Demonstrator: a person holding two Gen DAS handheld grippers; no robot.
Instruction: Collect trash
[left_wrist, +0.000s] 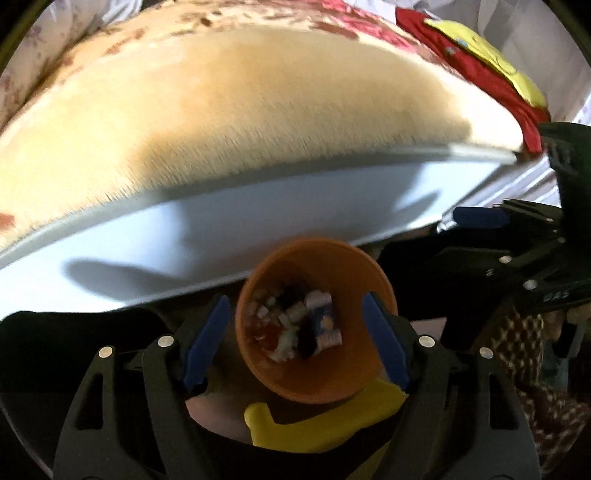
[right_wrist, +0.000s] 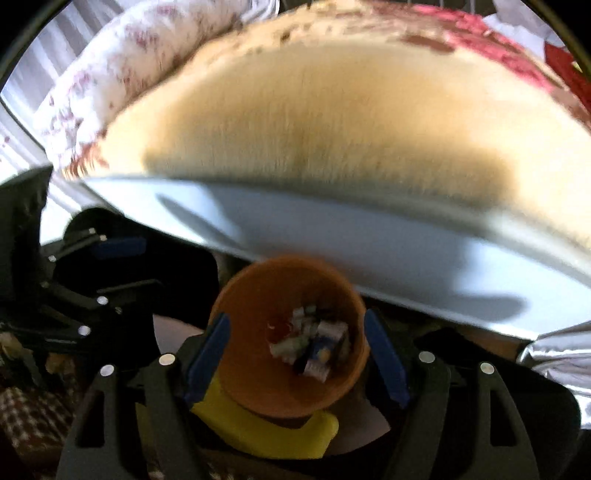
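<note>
An orange bin (left_wrist: 314, 380) stands on the floor beside the bed, with scraps of trash (left_wrist: 284, 325) and a blue and white wrapper (left_wrist: 325, 325) in its bottom. My left gripper (left_wrist: 295, 299) hangs over its mouth, open, with nothing between its blue pads (left_wrist: 207, 332). In the right wrist view the same orange bin (right_wrist: 255, 369) and the trash (right_wrist: 314, 347) in it lie under my right gripper (right_wrist: 295, 315), which is also open and holds nothing. Each gripper shows at the edge of the other's view: the right gripper (left_wrist: 480, 218) and the left gripper (right_wrist: 118, 247).
A yellow plastic piece (left_wrist: 314, 424) lies under the bin's near side. Just behind the bin rises the white side of the bed (left_wrist: 221, 229), covered by a cream fuzzy blanket (left_wrist: 258, 110). A red and yellow cloth (left_wrist: 480, 74) lies on the bed. Checked fabric (left_wrist: 524, 332) is at the right.
</note>
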